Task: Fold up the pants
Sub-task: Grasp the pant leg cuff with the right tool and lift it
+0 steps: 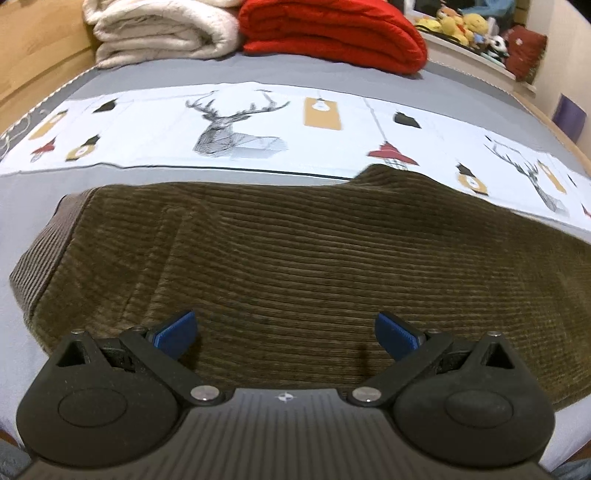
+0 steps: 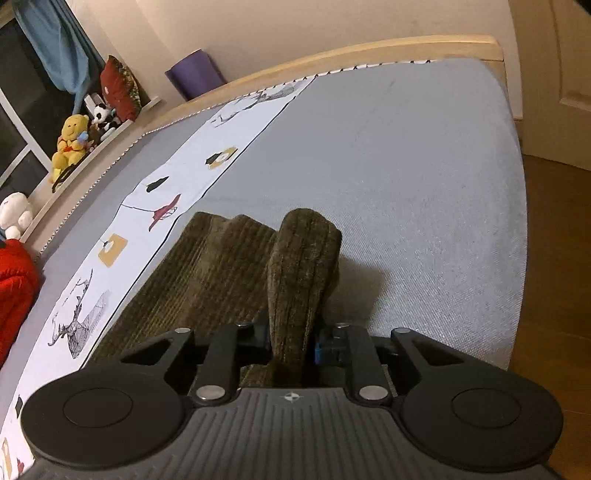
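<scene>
Left wrist view: the left gripper (image 1: 285, 334) is spread wide with nothing between its blue fingers (image 1: 175, 334); the brown corduroy pants (image 1: 295, 258) lie flat on the grey bed (image 1: 33, 206) just ahead of and beneath them; beyond the pants runs a white printed strip (image 1: 258, 125), then a cream blanket (image 1: 159, 33) and a red blanket (image 1: 332, 33).

Right wrist view: the right gripper (image 2: 291, 343) is clamped narrow on a raised fold of the pants (image 2: 299, 266); the rest spreads ahead to its left, beside the strip (image 2: 155, 206).
</scene>
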`<action>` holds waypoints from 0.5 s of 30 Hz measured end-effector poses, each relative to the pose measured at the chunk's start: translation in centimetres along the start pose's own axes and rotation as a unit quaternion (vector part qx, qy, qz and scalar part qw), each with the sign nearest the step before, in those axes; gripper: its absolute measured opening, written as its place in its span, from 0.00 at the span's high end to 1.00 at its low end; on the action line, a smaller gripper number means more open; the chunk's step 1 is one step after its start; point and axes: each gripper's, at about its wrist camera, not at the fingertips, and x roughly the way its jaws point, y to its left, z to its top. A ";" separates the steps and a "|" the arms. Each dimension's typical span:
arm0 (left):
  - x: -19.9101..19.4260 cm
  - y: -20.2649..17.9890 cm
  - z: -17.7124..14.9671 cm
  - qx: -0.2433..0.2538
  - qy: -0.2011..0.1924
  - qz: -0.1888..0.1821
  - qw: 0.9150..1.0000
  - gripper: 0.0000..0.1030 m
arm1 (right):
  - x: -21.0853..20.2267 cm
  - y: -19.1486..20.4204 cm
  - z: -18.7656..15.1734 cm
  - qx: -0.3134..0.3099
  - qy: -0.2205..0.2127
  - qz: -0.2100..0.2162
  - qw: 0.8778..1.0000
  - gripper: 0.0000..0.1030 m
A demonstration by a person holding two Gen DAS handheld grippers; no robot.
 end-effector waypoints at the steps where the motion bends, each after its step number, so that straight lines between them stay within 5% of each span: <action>1: -0.2 0.4 0.1 -0.009 0.001 -0.003 1.000 0.00 | -0.2 0.1 0.0 0.004 -0.001 -0.005 1.000 0.81; 15: -1.6 4.4 -0.7 -0.048 -0.006 0.024 0.999 0.00 | -1.5 3.2 0.3 -0.046 -0.010 -0.044 0.998 0.81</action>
